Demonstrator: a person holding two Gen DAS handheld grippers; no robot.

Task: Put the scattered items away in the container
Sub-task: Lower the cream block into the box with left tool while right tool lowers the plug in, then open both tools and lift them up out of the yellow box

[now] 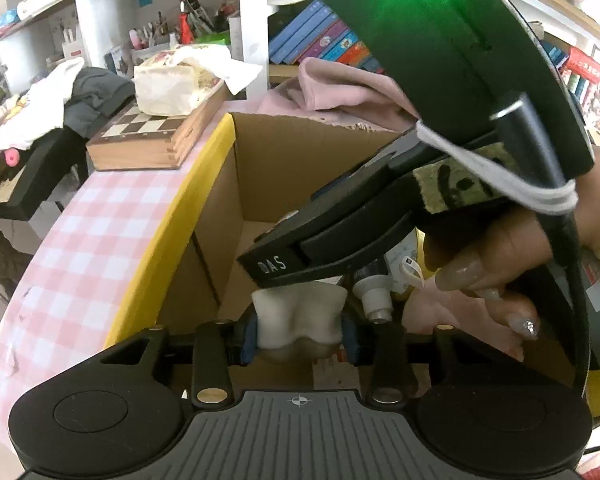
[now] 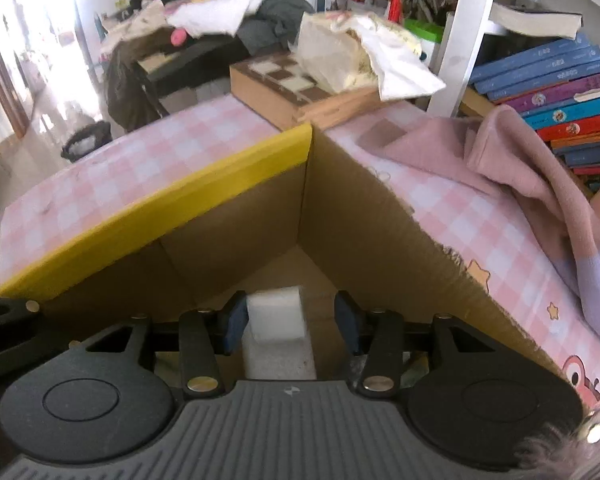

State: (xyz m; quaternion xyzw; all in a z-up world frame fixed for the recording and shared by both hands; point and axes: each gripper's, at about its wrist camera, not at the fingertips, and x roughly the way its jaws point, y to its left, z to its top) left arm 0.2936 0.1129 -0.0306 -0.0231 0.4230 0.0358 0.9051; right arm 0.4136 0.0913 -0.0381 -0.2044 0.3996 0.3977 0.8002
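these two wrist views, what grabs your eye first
The cardboard box with a yellow rim fills both views on the pink checked table. The left gripper squeezes a white foam block over it; beside it, the open right gripper has another white block between its fingers.
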